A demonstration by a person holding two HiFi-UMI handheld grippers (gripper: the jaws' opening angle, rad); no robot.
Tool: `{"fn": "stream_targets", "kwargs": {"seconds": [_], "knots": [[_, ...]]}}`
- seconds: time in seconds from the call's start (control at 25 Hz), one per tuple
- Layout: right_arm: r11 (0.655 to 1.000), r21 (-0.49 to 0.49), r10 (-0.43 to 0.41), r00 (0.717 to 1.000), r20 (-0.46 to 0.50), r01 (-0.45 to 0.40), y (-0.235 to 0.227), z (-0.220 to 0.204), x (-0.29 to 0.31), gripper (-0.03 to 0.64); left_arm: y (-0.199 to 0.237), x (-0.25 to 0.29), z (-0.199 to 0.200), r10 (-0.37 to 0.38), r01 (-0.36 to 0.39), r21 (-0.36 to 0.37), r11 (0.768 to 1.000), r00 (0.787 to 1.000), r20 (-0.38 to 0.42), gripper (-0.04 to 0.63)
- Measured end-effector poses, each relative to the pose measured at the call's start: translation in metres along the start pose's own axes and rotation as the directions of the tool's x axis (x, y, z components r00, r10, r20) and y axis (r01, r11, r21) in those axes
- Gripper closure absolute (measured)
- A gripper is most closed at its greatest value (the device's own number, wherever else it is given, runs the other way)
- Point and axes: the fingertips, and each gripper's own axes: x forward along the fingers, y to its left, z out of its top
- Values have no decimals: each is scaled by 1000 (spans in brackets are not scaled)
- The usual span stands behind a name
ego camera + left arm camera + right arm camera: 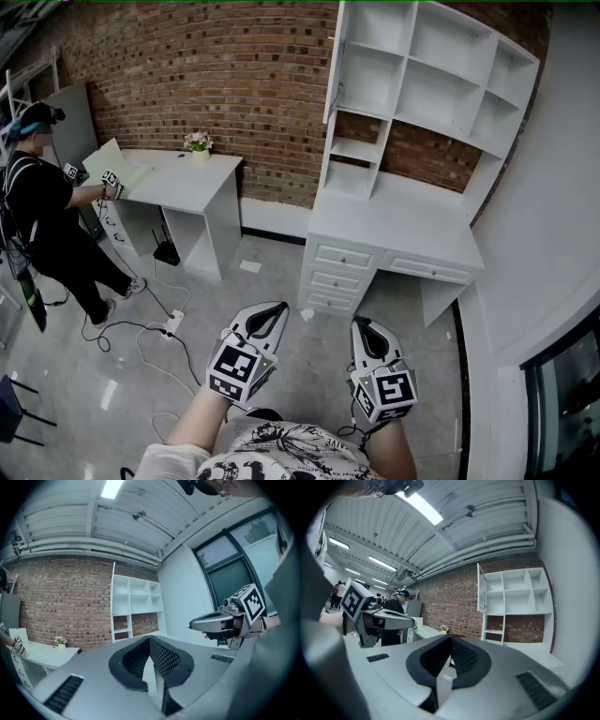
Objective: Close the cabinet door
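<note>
A white hutch of open shelves point(427, 84) stands on a white desk point(394, 230) against the brick wall. Its narrow cabinet door point(332, 66) at the upper left corner hangs open, edge-on to me. The same door shows in the left gripper view point(113, 602) and in the right gripper view point(480, 588). Both grippers are held level, low and well short of the desk. My left gripper point(277, 307) is shut with nothing in it. Beside it, my right gripper point(364, 323) is shut and empty too. Each gripper view shows its own jaws meeting and the other gripper alongside.
Three drawers point(333, 277) sit under the desk's left side. At the left, another person point(47, 216) works with grippers at a second white desk point(183, 178) that carries a small plant point(198, 142). Cables and a power strip point(172, 326) lie on the floor.
</note>
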Motion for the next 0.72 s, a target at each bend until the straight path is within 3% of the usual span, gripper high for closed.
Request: {"fn": "stream_targets", "kwargs": {"seconds": [0.48,0.72], "knots": [[999,40,35,999,-3,-35,3,-3,15,612,11,7,0,5,-5,-7,1000,1000,27,582],[999,38,6,1000,-15,-6,-7,-9,18,612,10,17,0,4,-3,-18,1000,1000,31,583]]}}
